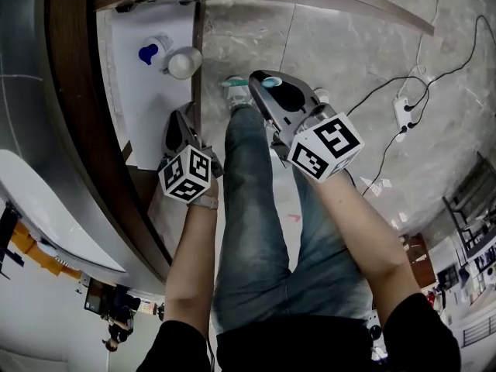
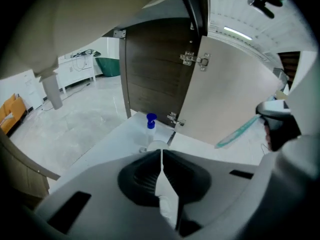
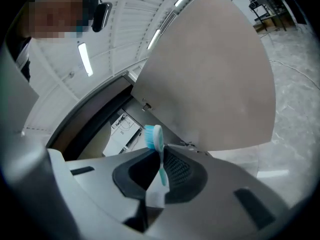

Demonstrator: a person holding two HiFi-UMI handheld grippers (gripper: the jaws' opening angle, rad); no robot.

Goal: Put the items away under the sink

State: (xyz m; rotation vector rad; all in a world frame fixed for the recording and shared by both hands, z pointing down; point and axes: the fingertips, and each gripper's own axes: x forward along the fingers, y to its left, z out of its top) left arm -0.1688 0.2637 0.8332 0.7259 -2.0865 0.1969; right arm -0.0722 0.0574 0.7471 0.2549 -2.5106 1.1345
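**A:** Teal and white, the toothbrush [image 3: 154, 137]: it's clamped by its handle in the right tool [image 3: 161, 158], bristle head poking up past the tips, out in front of the open cabinet door [image 3: 215, 84].

**B:** And the left tool [image 2: 161, 156]? Jaws pressed together, nothing in them, by the front edge of the cabinet's white shelf [image 1: 147, 122].

**A:** On that shelf a blue-capped bottle [image 1: 149, 53] stands just beside a white round-topped container [image 1: 184, 62].
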